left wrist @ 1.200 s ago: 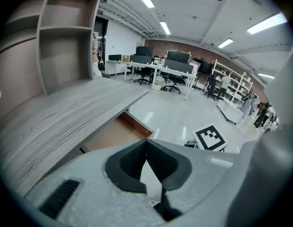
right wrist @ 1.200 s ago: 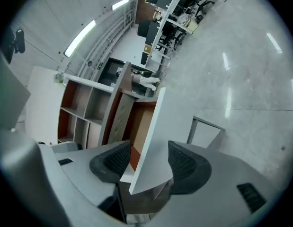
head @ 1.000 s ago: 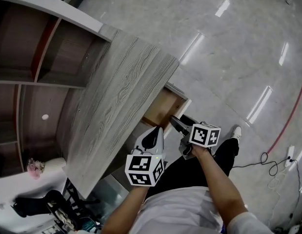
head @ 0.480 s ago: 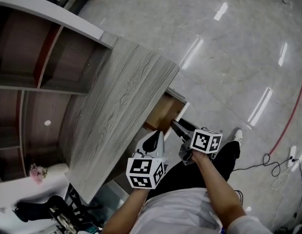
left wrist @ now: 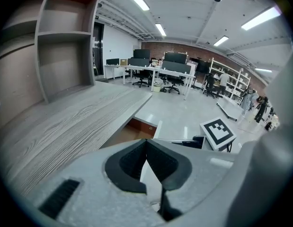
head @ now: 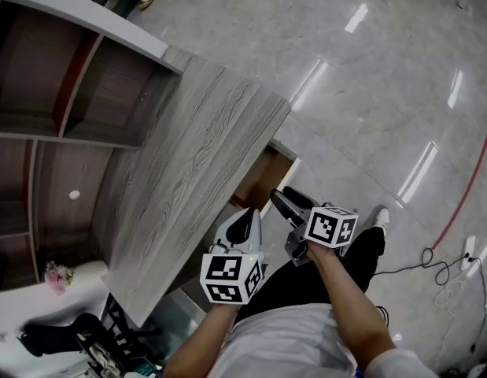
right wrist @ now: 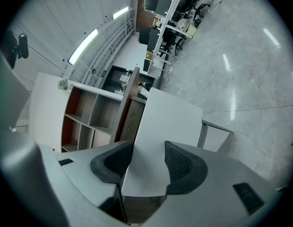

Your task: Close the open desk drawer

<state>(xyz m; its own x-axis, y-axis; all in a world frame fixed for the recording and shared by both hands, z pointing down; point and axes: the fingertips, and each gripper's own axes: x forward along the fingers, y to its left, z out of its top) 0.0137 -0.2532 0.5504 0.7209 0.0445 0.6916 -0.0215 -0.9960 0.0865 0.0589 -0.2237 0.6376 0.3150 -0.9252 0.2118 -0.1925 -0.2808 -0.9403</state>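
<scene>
Under the grey wood desk top [head: 196,156] the drawer [head: 263,178] stands part open, showing its brown inside and white front panel [head: 290,176]. My right gripper [head: 278,198] is open, with its black fingertips close to that front panel. In the right gripper view the white panel [right wrist: 170,122] fills the gap between the pads of the right gripper [right wrist: 148,157]. I cannot tell whether they touch it. Its jaws have just narrowed slightly. My left gripper [head: 249,215] hangs beside it, at the desk's edge. It is shut and holds nothing [left wrist: 147,148]. The drawer [left wrist: 137,129] lies beyond it.
A shelf unit [head: 62,93] rises at the back of the desk. Polished floor spreads to the right, with a red line [head: 463,187] and cables [head: 440,266]. The person's leg and shoe [head: 381,213] are below the right gripper. Office desks and chairs [left wrist: 155,74] stand far off.
The right gripper has risen a little beside the drawer front. The left gripper has stayed put. The drawer looks about as far open as before.
</scene>
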